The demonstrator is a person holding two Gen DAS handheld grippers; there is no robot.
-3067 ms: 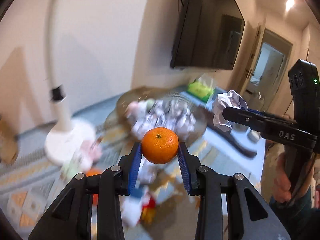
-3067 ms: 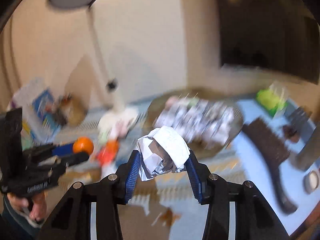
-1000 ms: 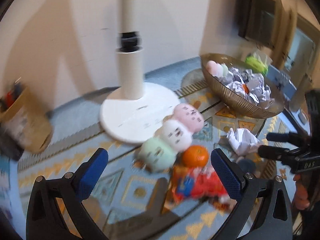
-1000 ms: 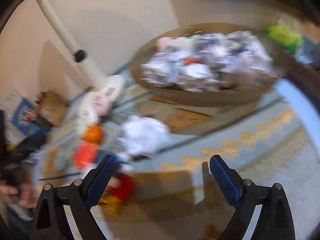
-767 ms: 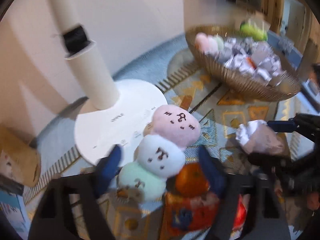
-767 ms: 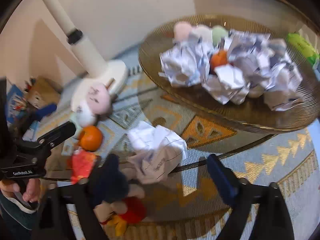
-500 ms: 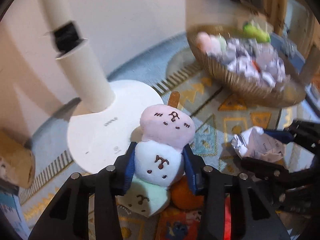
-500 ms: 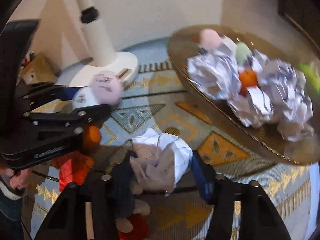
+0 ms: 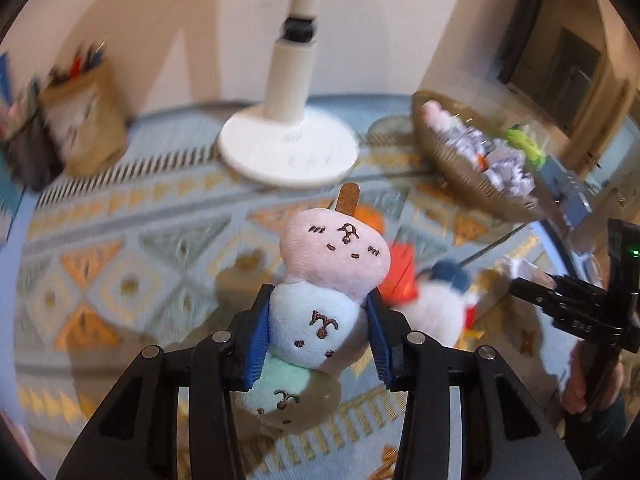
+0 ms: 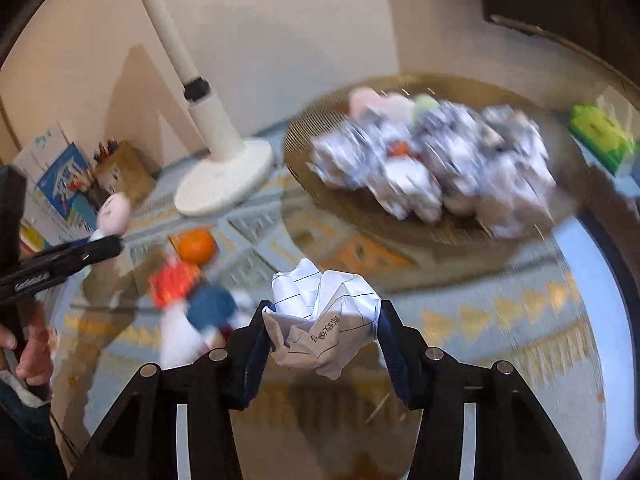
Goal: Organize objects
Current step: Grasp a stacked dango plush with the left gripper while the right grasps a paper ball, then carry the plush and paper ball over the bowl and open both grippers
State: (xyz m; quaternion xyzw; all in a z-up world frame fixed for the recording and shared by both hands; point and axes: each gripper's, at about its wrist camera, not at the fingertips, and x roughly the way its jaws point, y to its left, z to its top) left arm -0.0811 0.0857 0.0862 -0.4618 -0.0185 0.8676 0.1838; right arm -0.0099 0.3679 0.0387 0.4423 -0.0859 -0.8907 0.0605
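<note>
My left gripper (image 9: 318,338) is shut on a dango plush (image 9: 316,320) with pink, white and green balls on a stick, and holds it above the patterned rug. My right gripper (image 10: 324,332) is shut on a crumpled paper ball (image 10: 324,320) and holds it off the floor. A gold wire basket (image 10: 328,196) full of paper balls lies ahead of it and also shows at the right of the left wrist view (image 9: 460,176). A tangerine (image 10: 197,245), a red toy (image 10: 174,282) and a blue and white plush (image 10: 210,306) lie on the rug.
A white lamp base (image 9: 288,152) stands on the rug near the wall. A brown pencil box (image 9: 86,120) sits at the left. A green box (image 10: 600,136) lies past the basket. The other hand and gripper (image 9: 580,312) are at the right.
Both grippers dropped a tangerine and a paper ball, opened, then closed on the dango plush and a paper ball. Both have now lifted their objects off the rug.
</note>
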